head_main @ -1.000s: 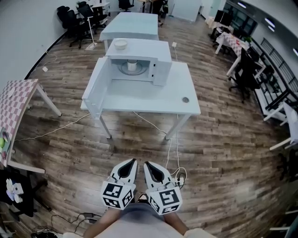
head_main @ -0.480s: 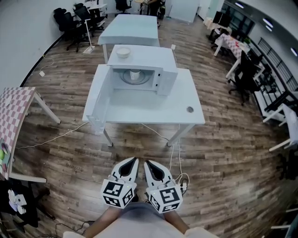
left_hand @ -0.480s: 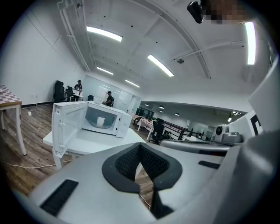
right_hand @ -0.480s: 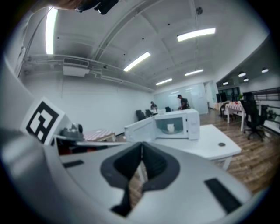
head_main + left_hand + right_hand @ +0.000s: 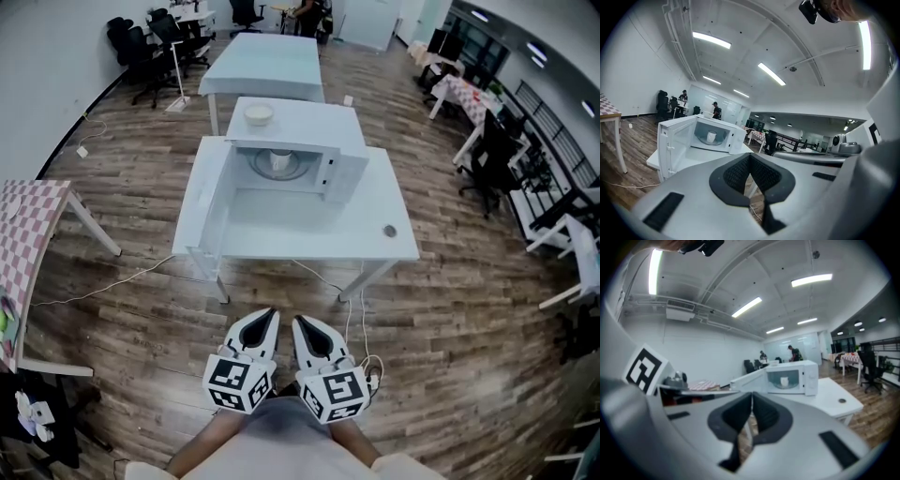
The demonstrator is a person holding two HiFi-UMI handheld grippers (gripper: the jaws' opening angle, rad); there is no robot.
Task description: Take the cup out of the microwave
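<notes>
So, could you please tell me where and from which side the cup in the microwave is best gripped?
Probably its side wall, from the front: the cup stands upright inside the microwave, whose door hangs open leftward. No handle is discernible.

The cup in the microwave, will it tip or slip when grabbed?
The cup looks small, white and upright, so probably rigid and light. It stands on the round turntable, so a sideways nudge may slide or tip it.

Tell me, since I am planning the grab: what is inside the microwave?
A white cup stands on the round tray inside the open microwave. Nothing else shows inside. The cup covers the bit of tray and back wall right behind it.
</notes>
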